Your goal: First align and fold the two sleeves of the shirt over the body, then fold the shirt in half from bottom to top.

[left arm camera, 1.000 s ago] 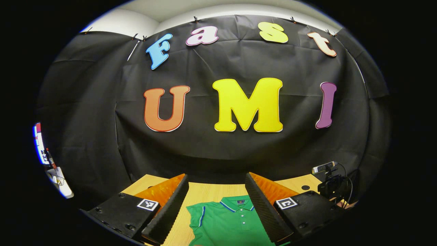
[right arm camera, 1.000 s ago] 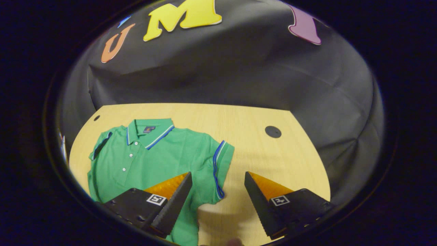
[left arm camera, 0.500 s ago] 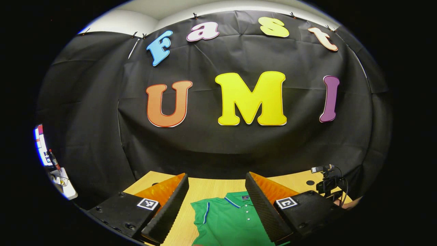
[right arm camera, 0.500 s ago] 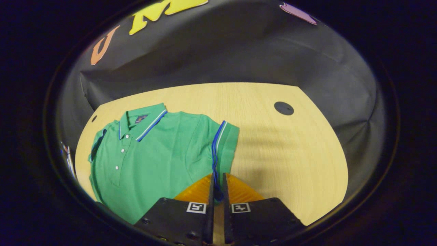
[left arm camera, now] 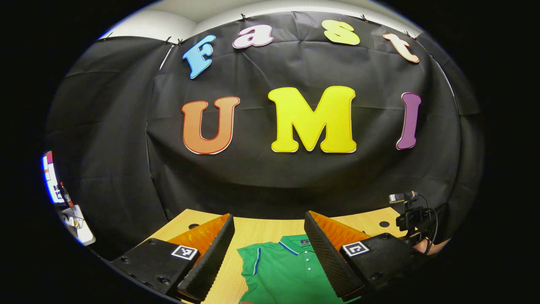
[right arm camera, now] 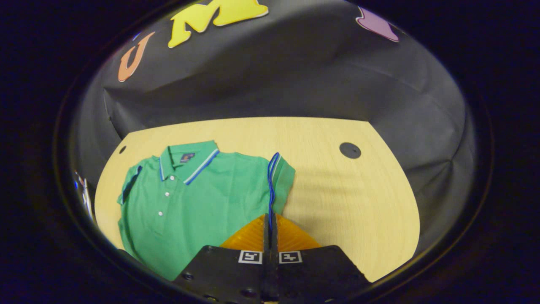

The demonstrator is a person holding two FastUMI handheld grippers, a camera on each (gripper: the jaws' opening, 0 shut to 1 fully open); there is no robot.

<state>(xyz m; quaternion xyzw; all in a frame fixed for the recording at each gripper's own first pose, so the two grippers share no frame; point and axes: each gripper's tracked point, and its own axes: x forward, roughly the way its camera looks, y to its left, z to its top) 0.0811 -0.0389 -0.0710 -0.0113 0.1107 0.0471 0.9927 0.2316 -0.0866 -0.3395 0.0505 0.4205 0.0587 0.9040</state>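
While your right gripper (right arm camera: 270, 219) pinches the sleeve (right arm camera: 278, 179) hem at lower centre, the green shirt (right arm camera: 198, 202) lies flat on the table (right arm camera: 346, 198), frame left. Your left gripper (left arm camera: 268, 236) hangs wide apart above the collar (left arm camera: 295, 244).

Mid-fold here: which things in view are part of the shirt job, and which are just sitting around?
Job:
green polo shirt, flat on the table
its sleeve, pinched by the shut right gripper
left gripper, open above the collar end

Just there:
camera on a stand
black round cap in the tabletop
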